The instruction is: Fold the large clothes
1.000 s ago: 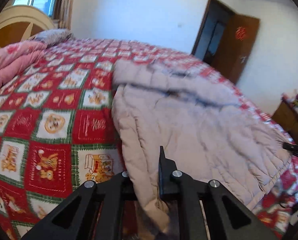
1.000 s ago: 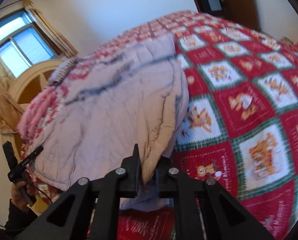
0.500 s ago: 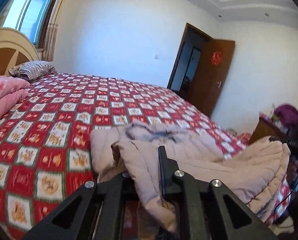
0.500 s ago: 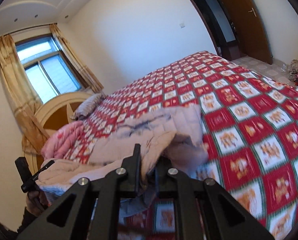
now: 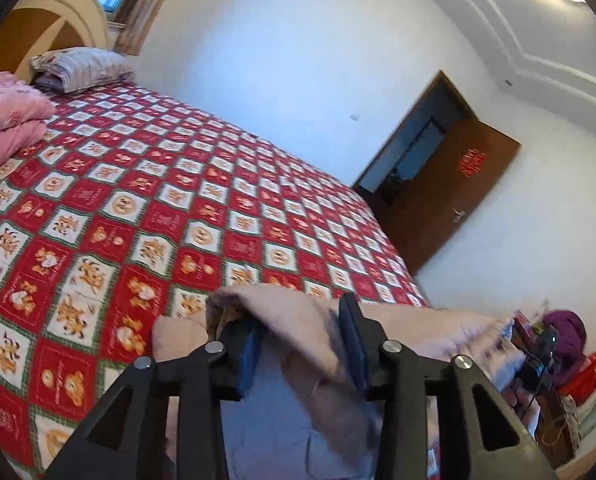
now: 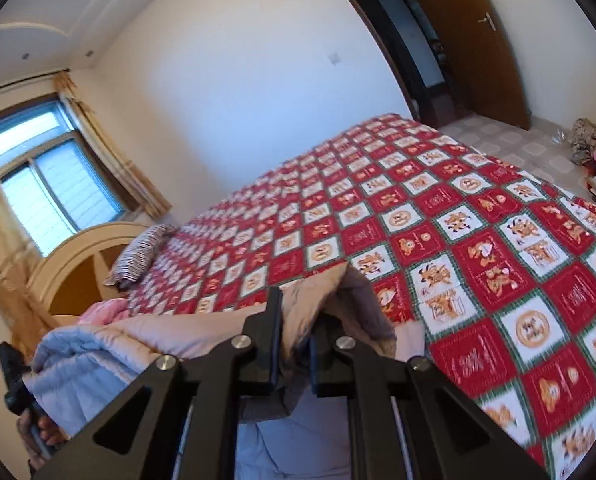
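Coat (image 5: 298, 320) hung lifted at the bed (image 5: 158, 200) edge, mid-fold. Left tongs (image 5: 301, 344) were opening around its hem; right tongs (image 6: 296, 344) clamped it narrowly. Next, I judged: lay it flat.

Ahead of the gripper stretches a bed (image 6: 477, 240) under a red patchwork cover, with a striped pillow (image 6: 138, 256) against an arched headboard (image 6: 70, 264). Behind it are a curtained window (image 6: 54, 192), white walls (image 5: 298, 60) and a brown door (image 5: 457, 196) standing open.
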### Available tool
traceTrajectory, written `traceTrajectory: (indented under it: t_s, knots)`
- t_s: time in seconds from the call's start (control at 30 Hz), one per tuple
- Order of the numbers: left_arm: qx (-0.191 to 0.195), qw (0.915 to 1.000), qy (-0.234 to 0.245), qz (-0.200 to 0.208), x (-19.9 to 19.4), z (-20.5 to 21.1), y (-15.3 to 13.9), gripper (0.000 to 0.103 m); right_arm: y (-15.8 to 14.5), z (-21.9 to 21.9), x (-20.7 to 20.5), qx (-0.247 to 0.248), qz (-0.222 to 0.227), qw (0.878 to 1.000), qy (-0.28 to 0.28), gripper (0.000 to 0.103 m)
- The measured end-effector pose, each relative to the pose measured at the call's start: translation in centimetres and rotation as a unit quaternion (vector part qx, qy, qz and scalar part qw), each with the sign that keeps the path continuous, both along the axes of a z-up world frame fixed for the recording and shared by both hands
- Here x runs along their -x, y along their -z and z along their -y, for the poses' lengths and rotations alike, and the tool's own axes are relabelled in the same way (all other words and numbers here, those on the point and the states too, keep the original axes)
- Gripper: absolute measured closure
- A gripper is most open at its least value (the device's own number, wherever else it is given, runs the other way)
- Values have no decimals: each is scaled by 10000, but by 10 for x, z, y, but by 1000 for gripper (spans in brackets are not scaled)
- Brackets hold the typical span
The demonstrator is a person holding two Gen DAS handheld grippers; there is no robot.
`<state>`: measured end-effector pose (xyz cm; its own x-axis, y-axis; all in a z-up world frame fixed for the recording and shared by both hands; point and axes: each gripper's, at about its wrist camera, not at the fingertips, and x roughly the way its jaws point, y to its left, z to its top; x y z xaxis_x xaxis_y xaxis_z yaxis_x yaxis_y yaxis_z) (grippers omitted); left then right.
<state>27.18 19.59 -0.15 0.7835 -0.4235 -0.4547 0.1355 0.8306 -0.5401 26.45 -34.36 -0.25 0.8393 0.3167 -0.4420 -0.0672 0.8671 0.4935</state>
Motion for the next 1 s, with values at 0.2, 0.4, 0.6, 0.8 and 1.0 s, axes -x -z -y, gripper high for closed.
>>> traceTrajectory:
  t_s: [0.2,0.4,0.6,0.8,1.0]
  knots:
    - [-195,9982,-371,-440,-58,2,35,60,21,-19,-67,520,-278,9982,112,90]
    - [81,9954,-525,-798,-96,-17,69,57,47,-19,-116,590,-576,9966,-70,90]
    - [-365,9928,-1107,-274,-98,-18,48,3,70,-16,-147,555,-907,9940,-258,80]
    - [-965,9909,-890,-308,-109,34,65,3,69,-15,-164,603,-892,9942,-83,59]
    - [-1664,9828,-745,-281,-119,103,88,3,69,-34,-153,747,-905,9931,40,51]
